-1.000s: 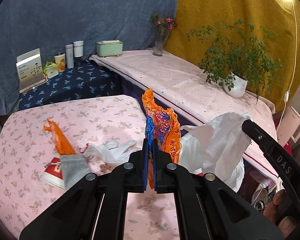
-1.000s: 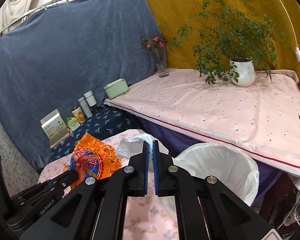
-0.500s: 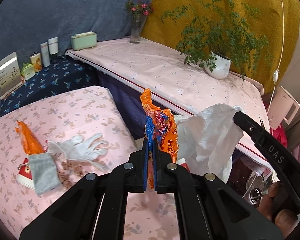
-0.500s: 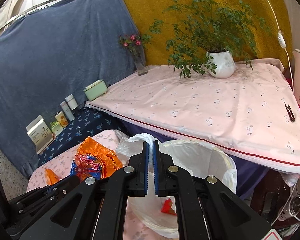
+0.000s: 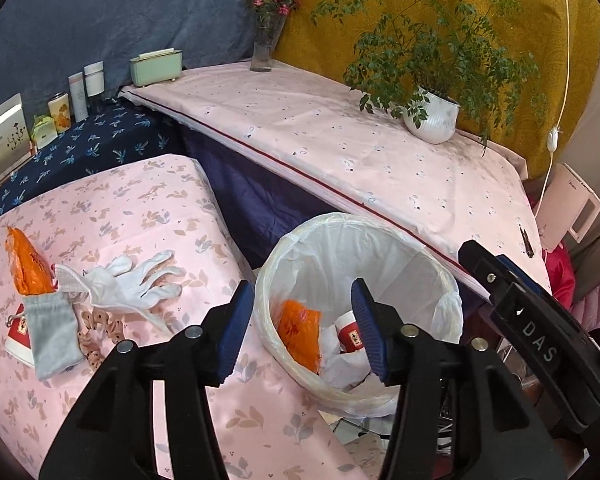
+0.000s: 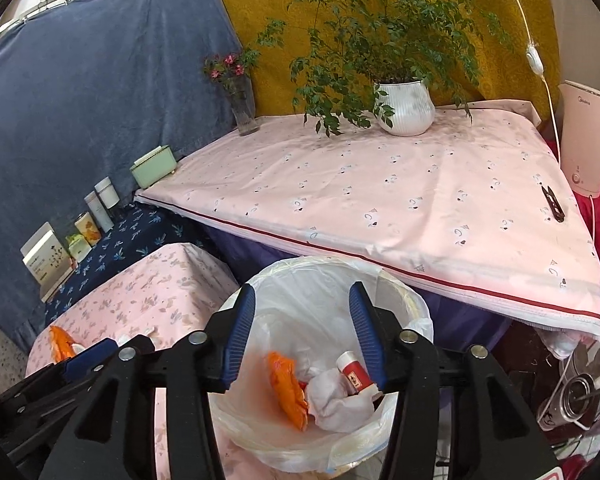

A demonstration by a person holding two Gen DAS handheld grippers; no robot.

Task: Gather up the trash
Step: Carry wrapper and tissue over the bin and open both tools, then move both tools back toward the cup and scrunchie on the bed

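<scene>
A white-lined trash bin (image 5: 428, 264) stands beside the low pink table; it also shows in the right wrist view (image 6: 404, 296). Inside lie an orange snack wrapper (image 5: 300, 332) (image 6: 286, 388), crumpled white tissue (image 6: 336, 400) and a red-and-white cup (image 6: 354, 374). My left gripper (image 5: 302, 328) is open and empty above the bin's near rim. My right gripper (image 6: 302, 334) is open and empty right over the bin. Another orange wrapper (image 5: 26, 264) lies on the table at the left.
On the low pink table (image 5: 140, 208) lie a white glove (image 5: 136, 280), a grey pouch (image 5: 56, 332) and a beaded band (image 5: 100, 328). A higher pink-covered table (image 6: 380, 200) behind the bin holds a potted plant (image 6: 404, 108), a vase (image 6: 244, 108) and black clippers (image 6: 552, 202).
Both grippers have opened over the bin. The orange snack wrapper has left my left gripper and the white tissue my right gripper; both now lie in the bin.
</scene>
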